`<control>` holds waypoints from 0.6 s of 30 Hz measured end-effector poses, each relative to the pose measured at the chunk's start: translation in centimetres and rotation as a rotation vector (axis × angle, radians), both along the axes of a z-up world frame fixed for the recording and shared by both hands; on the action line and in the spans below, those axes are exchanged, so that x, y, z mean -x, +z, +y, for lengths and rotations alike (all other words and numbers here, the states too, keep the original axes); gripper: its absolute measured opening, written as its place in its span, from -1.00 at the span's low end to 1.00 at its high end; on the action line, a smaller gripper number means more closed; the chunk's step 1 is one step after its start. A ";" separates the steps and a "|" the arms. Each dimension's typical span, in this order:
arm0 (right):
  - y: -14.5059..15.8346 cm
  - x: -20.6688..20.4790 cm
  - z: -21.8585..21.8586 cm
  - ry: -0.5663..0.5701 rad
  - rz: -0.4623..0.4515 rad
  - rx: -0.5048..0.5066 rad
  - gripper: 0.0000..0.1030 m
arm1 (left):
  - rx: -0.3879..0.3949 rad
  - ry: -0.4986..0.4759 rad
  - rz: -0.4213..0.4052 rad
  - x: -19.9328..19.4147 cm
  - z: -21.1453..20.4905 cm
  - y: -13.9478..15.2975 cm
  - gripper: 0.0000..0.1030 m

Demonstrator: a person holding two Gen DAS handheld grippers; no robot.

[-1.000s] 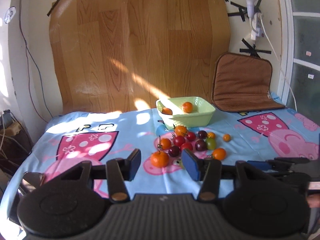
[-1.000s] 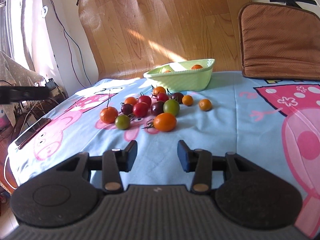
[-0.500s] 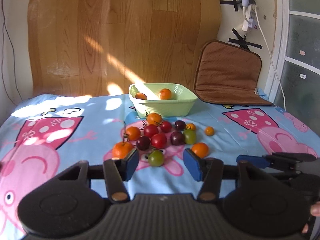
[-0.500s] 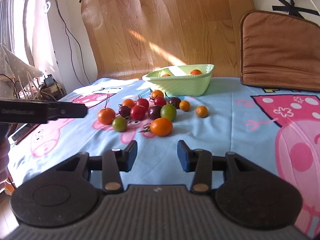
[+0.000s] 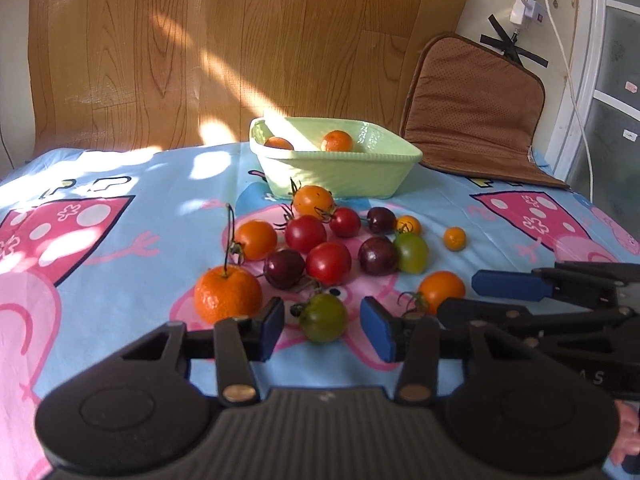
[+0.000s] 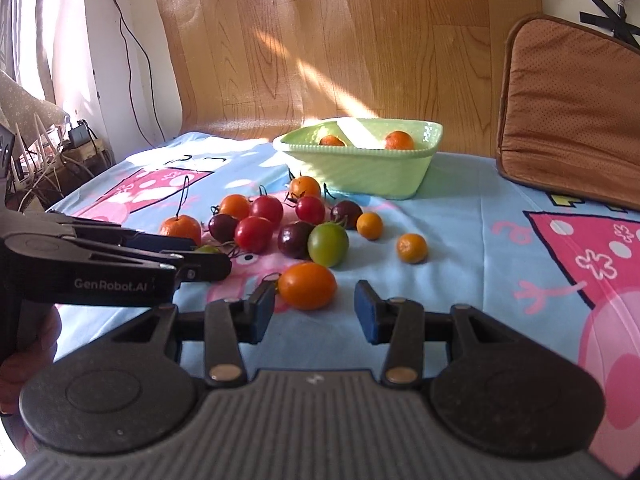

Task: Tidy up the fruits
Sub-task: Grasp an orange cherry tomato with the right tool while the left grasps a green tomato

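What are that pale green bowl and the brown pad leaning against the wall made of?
The green bowl looks like glazed ceramic, perhaps moulded plastic: glossy, with a beaded rim and ribbed sides. The brown cushion looks like padded leatherette or perforated fabric: fine dots all over, with a stitched piped edge.

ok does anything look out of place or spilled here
Nothing is damaged or spilled. Only two orange fruits sit in the green bowl; the rest lie loose on the tablecloth before it, with one small orange fruit off to the right, apart from the cluster.
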State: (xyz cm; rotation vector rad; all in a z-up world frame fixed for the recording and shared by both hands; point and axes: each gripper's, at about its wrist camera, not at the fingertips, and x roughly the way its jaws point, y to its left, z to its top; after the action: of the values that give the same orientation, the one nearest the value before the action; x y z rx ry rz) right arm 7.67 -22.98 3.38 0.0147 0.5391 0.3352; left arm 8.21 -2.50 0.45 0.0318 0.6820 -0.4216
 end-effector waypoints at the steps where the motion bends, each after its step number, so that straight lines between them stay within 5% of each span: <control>1: 0.0 -0.2 0.0 0.003 0.003 0.001 -0.09 | -0.001 -0.006 0.005 -0.1 -0.1 -0.2 -0.27; 7: -0.3 -1.3 0.3 0.020 0.034 -0.004 -0.09 | -0.028 0.007 -0.014 0.0 -0.6 -0.4 -0.46; 12: -0.4 -1.4 0.6 0.065 0.036 -0.009 -0.33 | 0.017 -0.004 0.002 0.3 -0.2 -0.3 -0.48; 18: 0.3 -0.4 -0.1 0.048 0.005 -0.057 -0.34 | 0.068 -0.012 0.011 0.7 0.1 1.3 -0.48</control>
State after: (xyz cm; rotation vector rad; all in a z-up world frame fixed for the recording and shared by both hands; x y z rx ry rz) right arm 8.07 -23.12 3.72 0.0572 0.5352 0.3975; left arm 7.54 -2.37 1.76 -0.0302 0.6786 -0.4568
